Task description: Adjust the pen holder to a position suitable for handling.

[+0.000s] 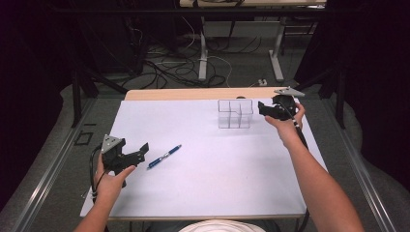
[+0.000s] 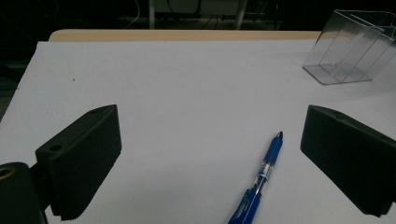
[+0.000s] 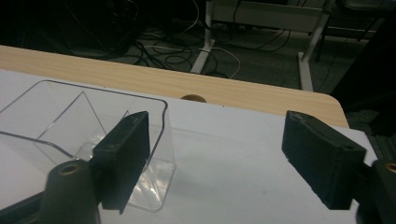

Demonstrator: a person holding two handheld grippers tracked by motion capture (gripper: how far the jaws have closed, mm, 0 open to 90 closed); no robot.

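Blue pen [image 1: 164, 156]: lies flat near the counter's left edge, just ahead of the left hand-held gripper [image 1: 143, 149], jaws spread. Advice: straddle barrel mid-length, lower, then close. Right hand-held gripper [image 1: 261, 107]: jaws spread, beside clear organiser [image 1: 235, 113] toward far-right corner.

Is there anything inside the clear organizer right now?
The clear organizer looks empty: through its walls only its inner dividers and the white table cover show. In the right gripper view, the right gripper's jaw hides part of one compartment.
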